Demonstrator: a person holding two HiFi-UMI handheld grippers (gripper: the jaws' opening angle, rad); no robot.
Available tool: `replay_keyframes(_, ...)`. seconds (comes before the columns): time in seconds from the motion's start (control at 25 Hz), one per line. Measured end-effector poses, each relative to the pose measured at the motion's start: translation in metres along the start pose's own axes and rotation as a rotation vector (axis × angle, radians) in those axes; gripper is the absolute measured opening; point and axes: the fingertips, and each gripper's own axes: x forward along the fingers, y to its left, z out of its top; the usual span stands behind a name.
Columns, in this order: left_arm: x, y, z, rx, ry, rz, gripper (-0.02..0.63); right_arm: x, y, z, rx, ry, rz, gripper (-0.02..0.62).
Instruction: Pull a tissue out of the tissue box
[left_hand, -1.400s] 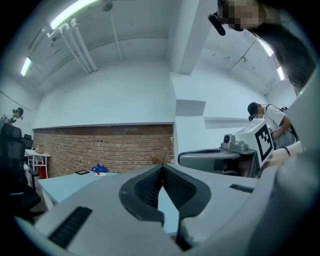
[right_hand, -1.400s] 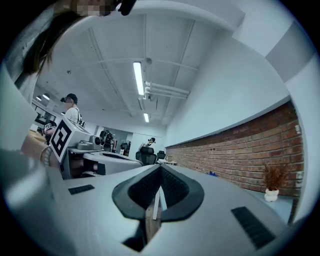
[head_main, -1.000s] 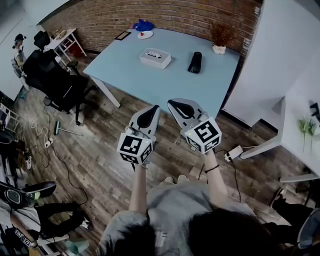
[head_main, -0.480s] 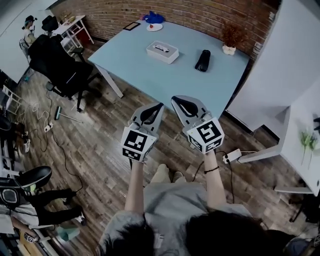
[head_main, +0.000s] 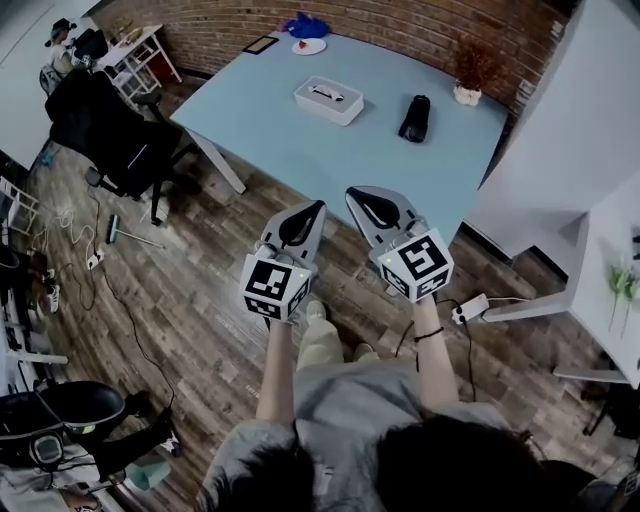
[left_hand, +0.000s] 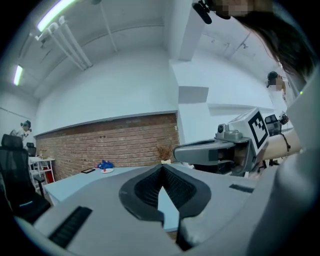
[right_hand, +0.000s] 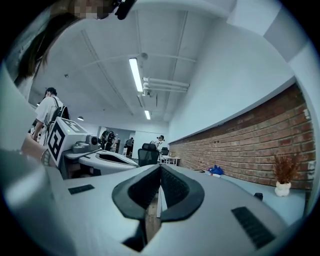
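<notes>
Tissue pull: not yet begun; we stand back from the worktop.
We hold the left gripper (head_main: 316, 208) and right gripper (head_main: 354, 194) side by side over the wooden floor (head_main: 180, 300), each with jaws closed together on nothing. The tissue box (head_main: 328, 100) sits on the blue worktop (head_main: 270, 140), well apart from both. By our judgement every step is left: approach, pinch a tissue, draw it out.

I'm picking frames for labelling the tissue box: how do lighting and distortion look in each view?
Head view: dim, no glare; the tissue box is small but clear on the table. Left gripper view: strong fisheye, black corners, the left gripper soft up close. Right gripper view: same fisheye, a bright ceiling light, the right gripper blurred.
</notes>
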Motion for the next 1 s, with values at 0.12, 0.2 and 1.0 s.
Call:
replay_keyframes(0.12, 0.013, 0.026, -0.004, 0.029, 0.016, 0.008, 0.003, 0.026, -0.012, -0.001, -0.014, 0.012, -0.003, 0.0)
replay_keyframes(0.2, 0.022, 0.043, -0.003, 0.011, -0.005, -0.008, 0.003, 0.044, -0.019, 0.0, -0.025, 0.016, -0.008, -0.001)
replay_keyframes(1.0, 0.073, 0.181, -0.022, -0.076, -0.034, -0.138, 0.003, 0.182, -0.054, -0.014, -0.017, 0.045, -0.125, 0.0)
